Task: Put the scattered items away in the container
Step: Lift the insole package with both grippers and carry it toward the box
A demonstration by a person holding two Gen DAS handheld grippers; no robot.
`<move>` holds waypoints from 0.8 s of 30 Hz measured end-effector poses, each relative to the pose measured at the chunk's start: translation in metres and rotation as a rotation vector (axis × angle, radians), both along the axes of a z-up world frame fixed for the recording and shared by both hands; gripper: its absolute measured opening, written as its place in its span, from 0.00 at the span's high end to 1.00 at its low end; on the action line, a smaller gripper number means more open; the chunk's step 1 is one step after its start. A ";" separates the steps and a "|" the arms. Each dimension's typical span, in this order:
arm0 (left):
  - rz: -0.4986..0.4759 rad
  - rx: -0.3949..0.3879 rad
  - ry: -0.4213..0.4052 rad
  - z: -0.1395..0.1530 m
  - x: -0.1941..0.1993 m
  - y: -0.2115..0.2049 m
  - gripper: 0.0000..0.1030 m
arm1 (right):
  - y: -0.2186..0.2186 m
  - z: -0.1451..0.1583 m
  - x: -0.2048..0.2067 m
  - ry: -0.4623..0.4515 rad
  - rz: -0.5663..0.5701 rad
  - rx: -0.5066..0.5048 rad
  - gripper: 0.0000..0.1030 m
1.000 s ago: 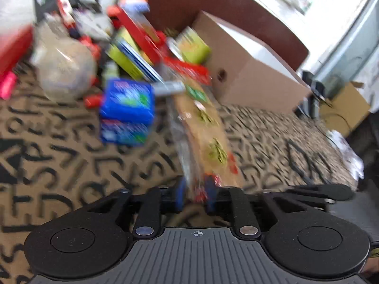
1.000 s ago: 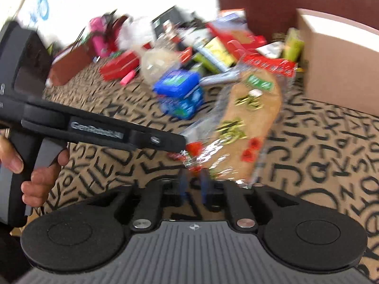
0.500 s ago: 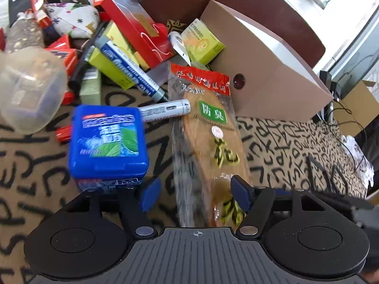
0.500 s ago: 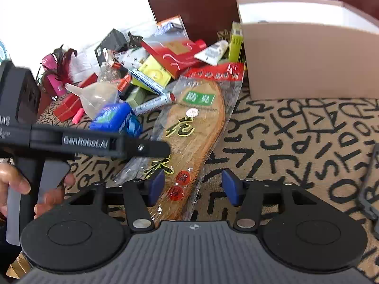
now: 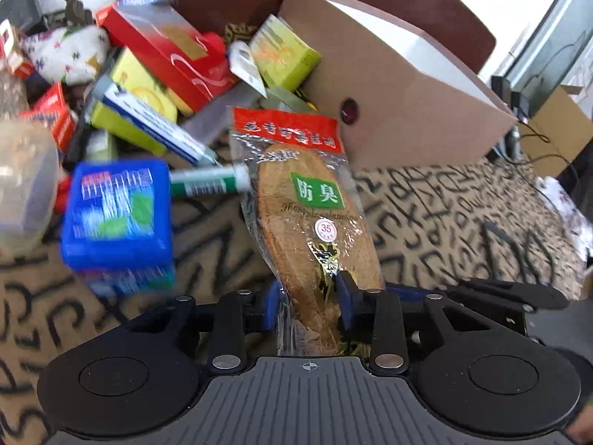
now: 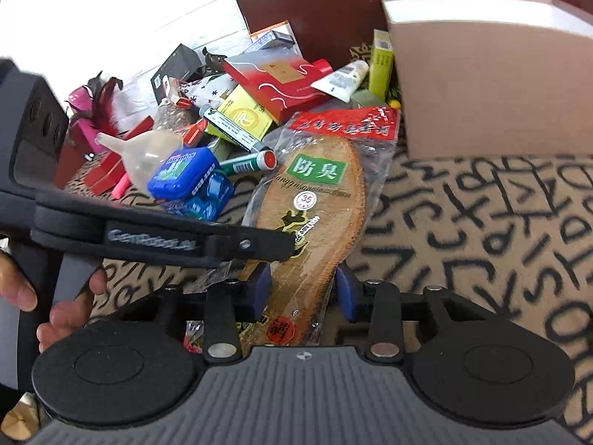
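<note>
A packaged cork insole (image 5: 315,218) in clear plastic with a red header lies on the patterned cloth, its toe toward the brown cardboard box (image 5: 400,104). My left gripper (image 5: 309,296) is shut on its heel end. The insole also shows in the right wrist view (image 6: 315,215). My right gripper (image 6: 300,289) straddles the heel with its jaws apart, the pads (image 6: 343,289) beside the package. The left gripper's body (image 6: 155,239) crosses in front of it from the left. The box (image 6: 493,85) stands at the right rear.
A blue mint box (image 5: 118,207), a green marker (image 5: 211,181), a clear plastic funnel (image 6: 148,155), and a pile of red, yellow and green cartons (image 5: 166,55) lie to the left. A dark chair back (image 6: 333,3) stands behind. Patterned cloth (image 6: 500,222) spreads right.
My left gripper was open around the insole half a second ago and has now closed on its heel. The right gripper has moved in closer over the heel and stays open.
</note>
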State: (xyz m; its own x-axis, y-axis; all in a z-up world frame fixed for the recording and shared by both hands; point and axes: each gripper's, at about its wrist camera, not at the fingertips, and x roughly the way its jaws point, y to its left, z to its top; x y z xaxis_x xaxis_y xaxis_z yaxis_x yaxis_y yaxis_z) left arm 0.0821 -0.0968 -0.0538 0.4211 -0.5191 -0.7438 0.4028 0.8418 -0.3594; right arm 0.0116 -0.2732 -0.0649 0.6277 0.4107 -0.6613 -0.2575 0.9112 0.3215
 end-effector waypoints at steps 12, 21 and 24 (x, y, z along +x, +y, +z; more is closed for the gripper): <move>0.006 -0.084 0.053 -0.007 -0.009 -0.004 0.32 | -0.009 0.001 -0.021 0.038 0.005 -0.004 0.40; -0.028 -0.045 0.028 -0.008 -0.018 0.000 0.62 | -0.006 0.001 -0.029 0.019 0.030 -0.029 0.42; -0.008 -0.084 0.047 -0.011 -0.014 0.001 0.47 | -0.007 -0.001 -0.027 0.020 0.017 -0.012 0.42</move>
State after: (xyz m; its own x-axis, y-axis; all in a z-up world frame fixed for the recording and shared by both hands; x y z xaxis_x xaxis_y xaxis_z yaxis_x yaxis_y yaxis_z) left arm 0.0679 -0.0957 -0.0651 0.3822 -0.5837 -0.7164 0.3899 0.8047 -0.4476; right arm -0.0157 -0.2805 -0.0655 0.6071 0.4134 -0.6787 -0.2666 0.9105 0.3161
